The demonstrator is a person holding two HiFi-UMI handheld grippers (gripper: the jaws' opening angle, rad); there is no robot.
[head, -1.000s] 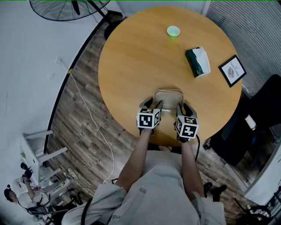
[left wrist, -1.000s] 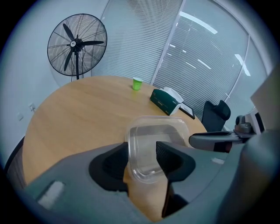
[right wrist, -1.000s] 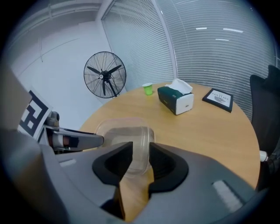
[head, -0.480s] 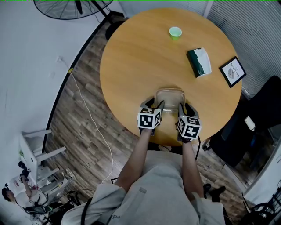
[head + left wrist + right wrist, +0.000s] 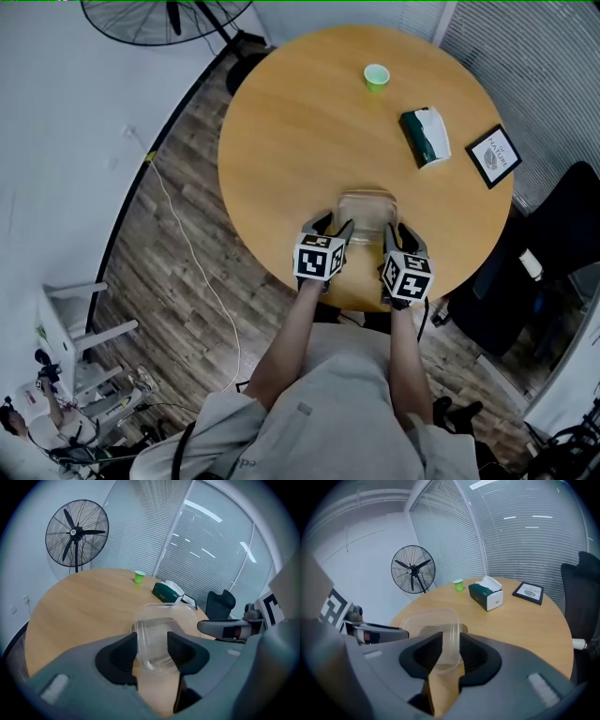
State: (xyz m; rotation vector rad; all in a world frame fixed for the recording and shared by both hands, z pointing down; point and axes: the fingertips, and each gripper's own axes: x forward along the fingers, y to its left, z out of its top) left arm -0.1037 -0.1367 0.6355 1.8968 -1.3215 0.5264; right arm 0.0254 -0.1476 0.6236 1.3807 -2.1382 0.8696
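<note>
Clear plastic container [image 5: 367, 208] is at the near edge of the wooden surface [image 5: 291, 141]. Left gripper [image 5: 334, 225] fingers [image 5: 180, 648] are clamped on its near left corner. Right gripper [image 5: 394, 228] fingers [image 5: 423, 656] pinch its right wall, one inside and one outside.

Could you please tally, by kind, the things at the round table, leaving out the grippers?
Container: 1
Cup: 1
Tissue box: 1
Frame: 1
Total: 4
</note>
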